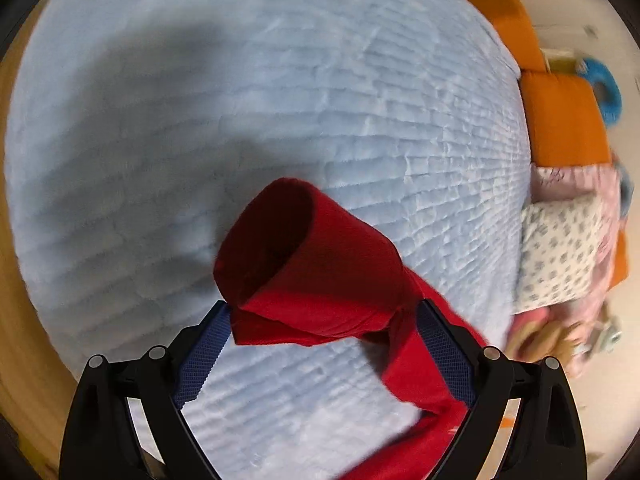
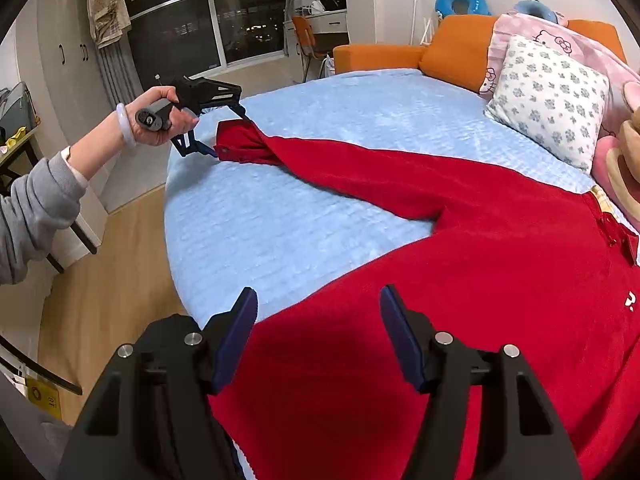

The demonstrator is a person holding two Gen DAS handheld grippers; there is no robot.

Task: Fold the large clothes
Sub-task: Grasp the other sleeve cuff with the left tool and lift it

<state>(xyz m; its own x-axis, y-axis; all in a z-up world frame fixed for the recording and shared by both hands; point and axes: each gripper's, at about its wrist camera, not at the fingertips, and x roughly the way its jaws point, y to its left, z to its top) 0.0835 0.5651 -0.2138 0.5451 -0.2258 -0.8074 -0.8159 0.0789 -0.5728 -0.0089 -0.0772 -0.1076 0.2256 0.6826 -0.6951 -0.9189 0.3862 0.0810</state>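
A large red sweater lies spread on a light blue bed cover. Its sleeve stretches out to the far left. My left gripper holds the cuff of that sleeve between its blue pads, lifted a little above the cover; it also shows in the right wrist view, held by a hand. My right gripper is open and empty, hovering over the sweater's lower body near the bed's front edge.
An orange sofa back borders the bed's far side. A floral pillow, a pink blanket and plush toys lie at the right. Wooden floor is to the left.
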